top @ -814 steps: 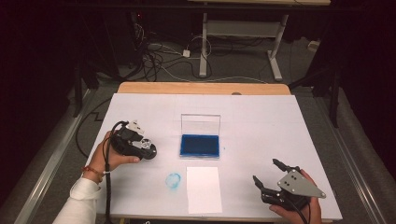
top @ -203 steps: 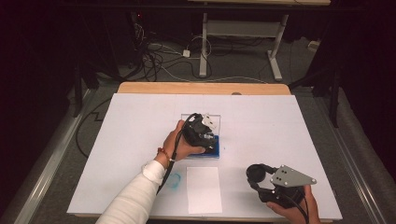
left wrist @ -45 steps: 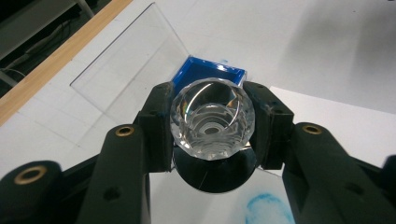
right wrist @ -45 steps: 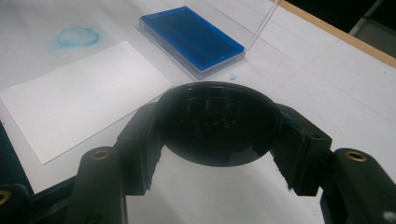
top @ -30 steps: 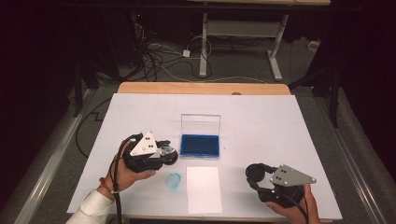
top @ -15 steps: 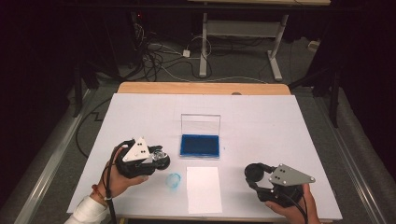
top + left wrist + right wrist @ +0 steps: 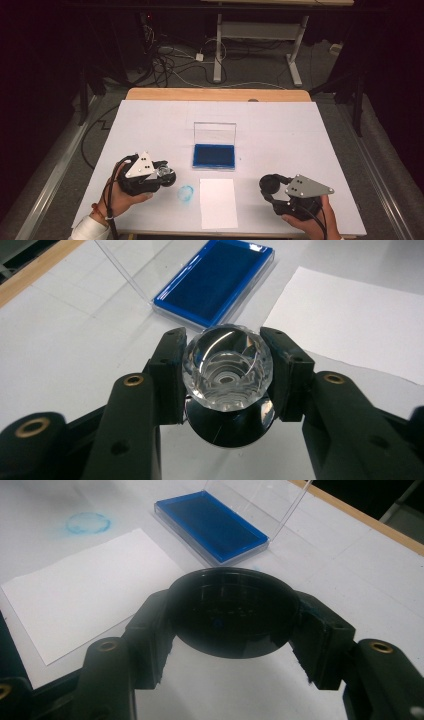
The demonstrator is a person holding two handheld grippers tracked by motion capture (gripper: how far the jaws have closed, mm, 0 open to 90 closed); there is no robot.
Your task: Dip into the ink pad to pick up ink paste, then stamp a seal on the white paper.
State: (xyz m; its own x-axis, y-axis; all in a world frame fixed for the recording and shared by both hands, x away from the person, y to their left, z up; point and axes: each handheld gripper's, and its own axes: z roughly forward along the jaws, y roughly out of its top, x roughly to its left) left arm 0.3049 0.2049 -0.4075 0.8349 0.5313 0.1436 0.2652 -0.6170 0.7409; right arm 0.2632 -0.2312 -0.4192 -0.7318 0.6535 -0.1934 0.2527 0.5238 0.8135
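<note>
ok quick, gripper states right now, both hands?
Left gripper: shut on the clear-handled stamp.
Right gripper: shut on the round black cap.

- Clear-handled stamp (image 7: 227, 367): its printing face is turned away, under the dark base; not readable.
- Black round cap (image 7: 232, 612): interior dark, contents indistinct.
- Blue ink pad (image 7: 210, 525): open clear lid cut off by top edge in both gripper views.
- White paper sheet (image 7: 360, 320): cropped at right edge.
- Blue ring mark (image 7: 185, 194): too small to read any design.
</note>
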